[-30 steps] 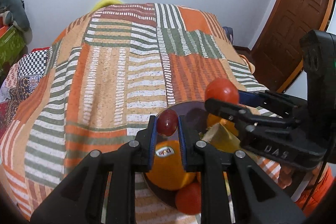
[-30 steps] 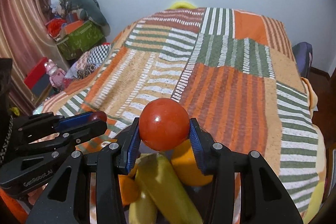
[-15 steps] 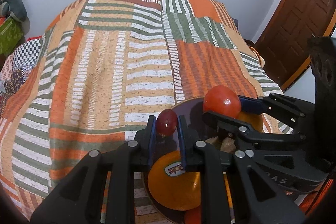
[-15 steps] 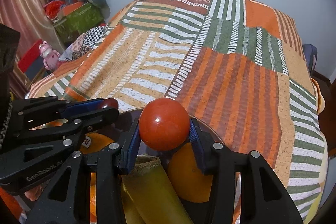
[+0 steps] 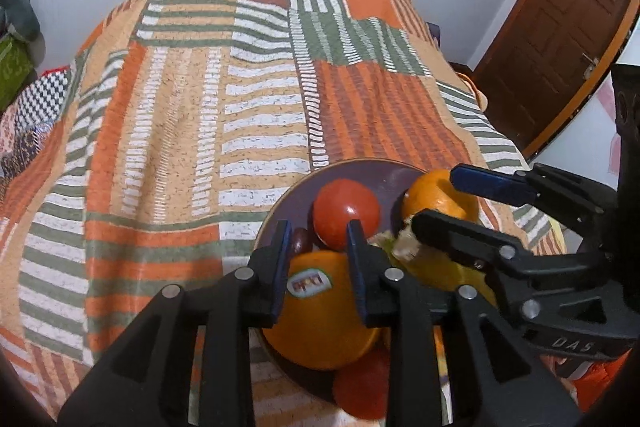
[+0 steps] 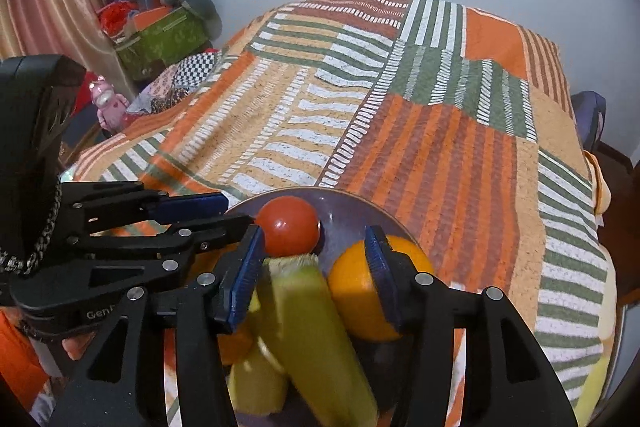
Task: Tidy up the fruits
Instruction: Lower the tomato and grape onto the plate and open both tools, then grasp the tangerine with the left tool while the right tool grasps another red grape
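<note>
Fruit fills the plate (image 5: 280,207) right under my jaws. My left gripper (image 5: 316,239) is open and holds nothing. My right gripper (image 6: 316,247) is open too, and empty.

A red tomato (image 5: 346,213) sits on the plate just past my left fingertips. From my right side it lies just ahead of the left finger. A small dark grape (image 5: 301,241) rests between my left jaws, near the left one, touching the tomato. An orange with a sticker (image 5: 320,311) lies below my left jaws. Another orange (image 6: 360,291) sits by my right gripper's right finger. Bananas (image 6: 308,327) lie under my right jaws. One more tomato (image 5: 362,383) peeks out low down, at the near edge of the plate.

I think the job is nearly done. All the fruit I can see is on the plate, and the blanket (image 5: 180,127) ahead of me has no fruit on it. What is left, I guess, is to pull my grippers back without bumping the pile.

Some things are hard to see. My own fingers hide parts of the plate. The bananas look blurry. The near tomato is partly hidden by my left gripper's finger. I cannot read the sticker. I cannot tell if more fruit waits behind me.
</note>
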Action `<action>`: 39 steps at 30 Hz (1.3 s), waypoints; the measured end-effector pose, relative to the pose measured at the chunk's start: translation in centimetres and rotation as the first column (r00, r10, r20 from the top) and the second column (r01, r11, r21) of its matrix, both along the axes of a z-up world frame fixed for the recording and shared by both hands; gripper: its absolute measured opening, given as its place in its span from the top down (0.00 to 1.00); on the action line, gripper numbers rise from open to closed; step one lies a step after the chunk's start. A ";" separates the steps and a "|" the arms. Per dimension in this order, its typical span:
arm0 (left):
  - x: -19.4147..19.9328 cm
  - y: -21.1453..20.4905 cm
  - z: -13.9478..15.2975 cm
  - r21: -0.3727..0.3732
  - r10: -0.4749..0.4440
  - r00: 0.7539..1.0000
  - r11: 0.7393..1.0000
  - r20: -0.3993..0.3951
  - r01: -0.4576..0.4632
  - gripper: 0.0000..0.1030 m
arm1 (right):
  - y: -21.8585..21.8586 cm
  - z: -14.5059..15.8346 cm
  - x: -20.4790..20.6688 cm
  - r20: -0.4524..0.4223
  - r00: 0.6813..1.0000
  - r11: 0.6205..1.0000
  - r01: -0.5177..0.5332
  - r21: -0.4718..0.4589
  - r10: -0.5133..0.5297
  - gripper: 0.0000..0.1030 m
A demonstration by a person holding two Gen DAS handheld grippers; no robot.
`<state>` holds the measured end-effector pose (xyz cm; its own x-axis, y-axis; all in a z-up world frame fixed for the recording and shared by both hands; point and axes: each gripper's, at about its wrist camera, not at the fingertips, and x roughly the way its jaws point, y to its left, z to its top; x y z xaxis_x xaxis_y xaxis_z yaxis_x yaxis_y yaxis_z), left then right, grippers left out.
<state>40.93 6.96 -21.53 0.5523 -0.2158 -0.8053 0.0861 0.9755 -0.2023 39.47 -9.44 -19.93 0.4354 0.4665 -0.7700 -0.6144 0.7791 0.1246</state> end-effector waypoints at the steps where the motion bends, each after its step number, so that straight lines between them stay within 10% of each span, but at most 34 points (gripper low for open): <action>1: -0.4 -0.1 0.4 0.006 0.000 1.000 1.000 0.006 0.000 0.73 | -0.3 0.4 -0.5 0.007 1.000 1.000 0.007 0.007 -0.007 0.53; 18: -13.1 -3.5 7.8 0.053 -0.025 0.987 0.998 0.156 0.017 0.57 | -7.7 7.4 -10.8 0.160 0.982 0.993 0.094 0.067 -0.104 0.45; 39: -19.7 -9.3 -2.0 0.070 -0.044 0.997 0.996 -0.063 0.048 0.45 | -14.0 -1.2 -15.3 -0.019 0.979 0.979 0.205 -0.008 -0.205 0.45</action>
